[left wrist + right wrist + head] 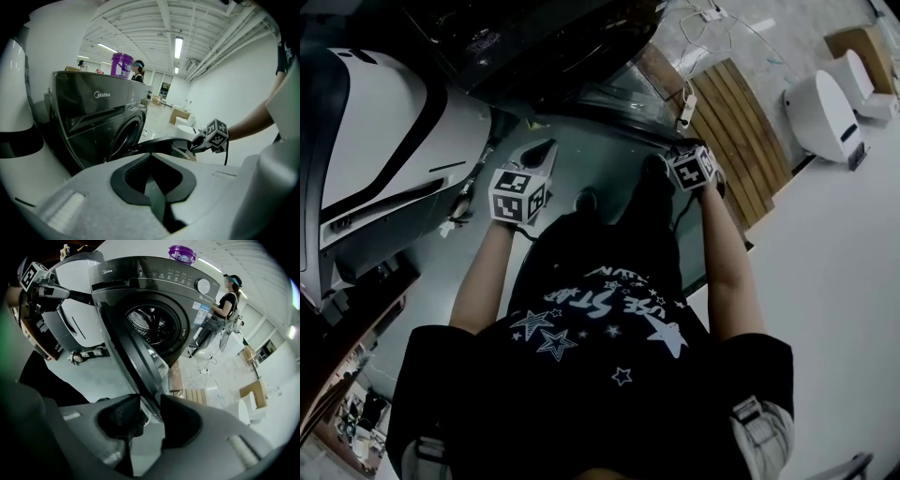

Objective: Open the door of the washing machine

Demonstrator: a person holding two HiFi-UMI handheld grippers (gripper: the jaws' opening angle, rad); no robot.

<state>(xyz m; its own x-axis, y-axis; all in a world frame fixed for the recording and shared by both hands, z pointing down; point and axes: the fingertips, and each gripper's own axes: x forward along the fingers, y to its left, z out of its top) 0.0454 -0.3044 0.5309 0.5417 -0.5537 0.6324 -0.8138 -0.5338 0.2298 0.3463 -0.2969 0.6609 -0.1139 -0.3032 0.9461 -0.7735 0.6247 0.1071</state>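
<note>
The dark front-loading washing machine (154,277) stands with its round door (136,362) swung part-way out, and the steel drum (152,326) shows behind it. My right gripper (151,401) is shut on the door's free edge, which runs down between its two dark pads. In the head view the right gripper (682,145) sits at the door's rim (628,94). My left gripper (150,157) is shut on nothing and hangs off to the left of the machine (93,117). From there I see the door (159,143) edge-on with the right gripper (193,145) on it.
A large white appliance (384,141) stands close on my left. A purple tub (182,253) sits on top of the machine. A person (227,296) stands beyond it. A wooden pallet (741,131), cables and white units (825,112) lie on the floor to the right.
</note>
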